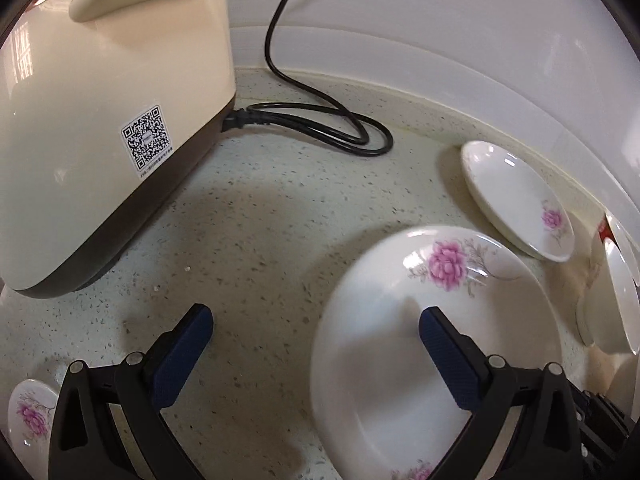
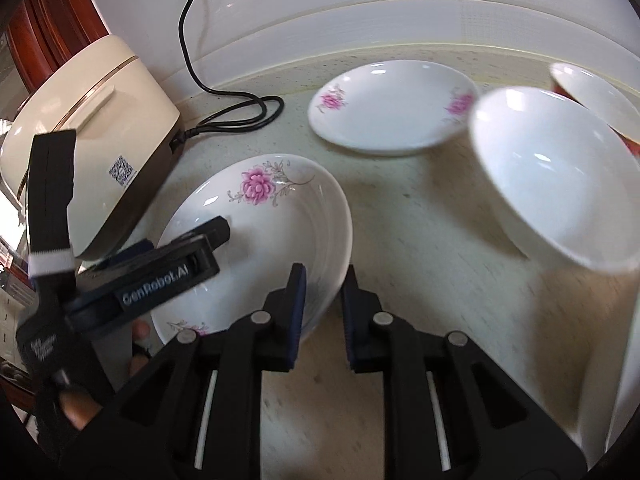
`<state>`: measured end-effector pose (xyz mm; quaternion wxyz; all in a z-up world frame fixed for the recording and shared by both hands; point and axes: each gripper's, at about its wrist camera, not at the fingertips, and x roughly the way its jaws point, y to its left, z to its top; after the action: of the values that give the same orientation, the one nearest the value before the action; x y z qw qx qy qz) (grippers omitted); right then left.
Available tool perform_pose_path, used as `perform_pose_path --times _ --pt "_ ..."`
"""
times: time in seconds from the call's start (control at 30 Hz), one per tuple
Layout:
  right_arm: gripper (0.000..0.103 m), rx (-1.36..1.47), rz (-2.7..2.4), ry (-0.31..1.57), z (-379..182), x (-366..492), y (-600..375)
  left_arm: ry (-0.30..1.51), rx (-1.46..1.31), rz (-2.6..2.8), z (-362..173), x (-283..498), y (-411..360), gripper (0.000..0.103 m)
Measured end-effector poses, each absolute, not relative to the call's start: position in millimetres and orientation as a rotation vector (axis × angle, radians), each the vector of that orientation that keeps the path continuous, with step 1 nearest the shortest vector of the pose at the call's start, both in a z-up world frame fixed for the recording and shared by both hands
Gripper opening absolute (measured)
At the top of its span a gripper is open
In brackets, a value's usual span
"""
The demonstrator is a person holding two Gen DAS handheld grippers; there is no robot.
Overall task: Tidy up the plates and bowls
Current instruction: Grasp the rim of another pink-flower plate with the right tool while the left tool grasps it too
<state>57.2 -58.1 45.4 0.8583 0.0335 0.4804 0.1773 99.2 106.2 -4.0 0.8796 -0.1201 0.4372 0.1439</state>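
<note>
Sitting near the middle of the speckled pale stone tabletop (image 2: 400, 216) is the deep white porcelain plate with pink peony prints (image 2: 260, 236), its rim at five o'clock caught between the pads of the right claw (image 2: 323, 300), which is pinching it, one finger inside the dish and one outside, probably so the plate can be lifted by its edge and stacked. The left claw (image 1: 316, 344) is hanging wide apart over the same plate's nine o'clock side, holding nothing, seemingly ready to steady it. Lying at twelve o'clock is a shallower white flowered plate (image 2: 392, 108), and toward two o'clock a plain white porcelain bowl (image 2: 560, 176) is showing, blurred, too unclear to tell how it is resting. At ten o'clock a cream rice cooker (image 2: 92, 152) is standing with its black power cord (image 2: 240, 114) looped behind; a QR-code sticker (image 1: 148, 142) is showing on its side. "GenRobot.AI" is readable on the left claw's body.
</note>
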Motion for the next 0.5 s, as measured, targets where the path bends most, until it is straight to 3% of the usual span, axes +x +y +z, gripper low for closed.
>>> perform_pose_path --times 0.13,0.23,0.27,0.3,0.37,0.5 --pt "0.021 0.071 0.36 0.998 46.4 47.5 -68.2 0.907 -0.231 0.263 -3.9 93.5 103.5 0.103" --pt "0.032 0.06 0.335 0.987 46.3 45.6 -70.0 0.908 -0.225 0.252 -3.0 86.1 103.7 0.103" --pt "0.045 0.063 0.336 0.985 47.2 45.0 -70.9 0.908 -0.222 0.246 -2.8 85.5 103.5 0.103" --pt "0.069 0.067 0.351 0.985 47.9 44.6 -70.5 0.907 -0.222 0.245 -2.7 83.9 103.6 0.103" --pt "0.103 0.041 0.342 1.015 47.4 45.8 -65.7 0.906 -0.224 0.247 -2.4 82.9 104.0 0.103" --pt "0.103 -0.032 0.27 1.049 44.4 49.6 -61.1 0.906 -0.226 0.249 -3.3 81.2 102.4 0.103"
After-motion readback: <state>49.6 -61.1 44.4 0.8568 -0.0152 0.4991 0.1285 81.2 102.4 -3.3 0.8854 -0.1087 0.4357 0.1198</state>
